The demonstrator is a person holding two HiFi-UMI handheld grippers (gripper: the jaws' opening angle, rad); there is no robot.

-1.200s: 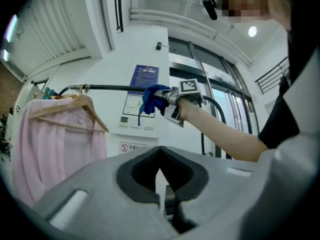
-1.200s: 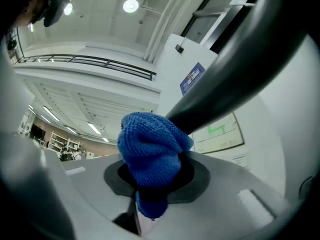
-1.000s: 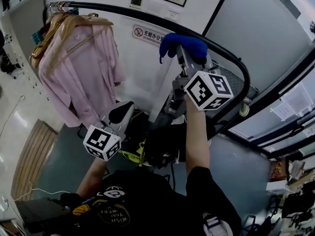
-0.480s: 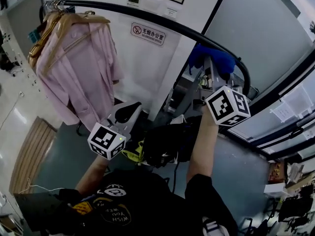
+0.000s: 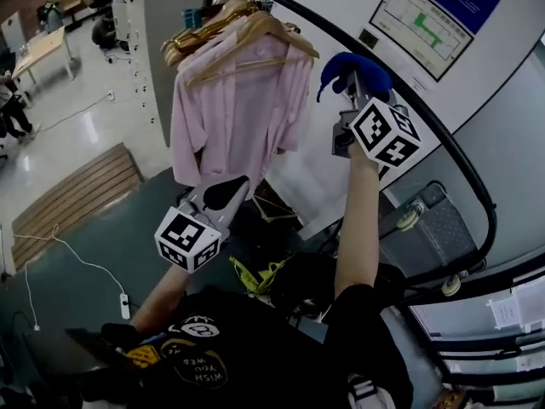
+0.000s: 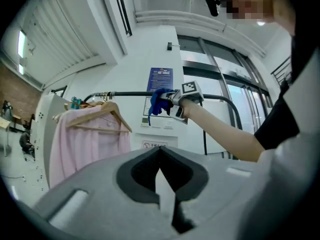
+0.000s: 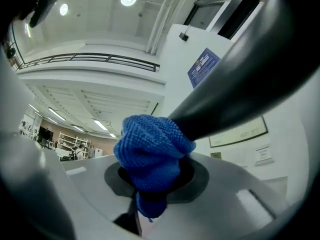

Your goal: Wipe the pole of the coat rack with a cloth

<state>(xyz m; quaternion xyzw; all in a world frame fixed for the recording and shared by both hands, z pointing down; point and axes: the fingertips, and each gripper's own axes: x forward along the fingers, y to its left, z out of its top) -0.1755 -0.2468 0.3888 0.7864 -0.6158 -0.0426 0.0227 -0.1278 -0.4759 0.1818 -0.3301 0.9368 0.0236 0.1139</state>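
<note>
The coat rack's black pole [image 5: 443, 147] arcs from upper left to lower right in the head view. A blue cloth [image 5: 351, 72] is pressed against the pole, and my right gripper [image 5: 353, 88] is shut on it, raised on an outstretched arm. In the right gripper view the blue cloth [image 7: 150, 156] bulges from the jaws against the dark pole [image 7: 240, 84]. My left gripper [image 5: 223, 192] hangs low and to the left, shut with nothing in it. The left gripper view shows the pole [image 6: 125, 93] and cloth [image 6: 159, 100] in the distance.
A pink shirt [image 5: 234, 113] on wooden hangers [image 5: 247, 32] hangs at the pole's left end. A white wall with posters [image 5: 421, 20] stands behind the rack. Bags and a yellow-green item [image 5: 260, 275] lie below; a wooden platform [image 5: 72, 194] and power strip cord [image 5: 85, 267] are at left.
My right gripper has slid the blue cloth back along the pole toward the hanging shirt. The head view has swung, so the rack now looks different. The left gripper stays low.
</note>
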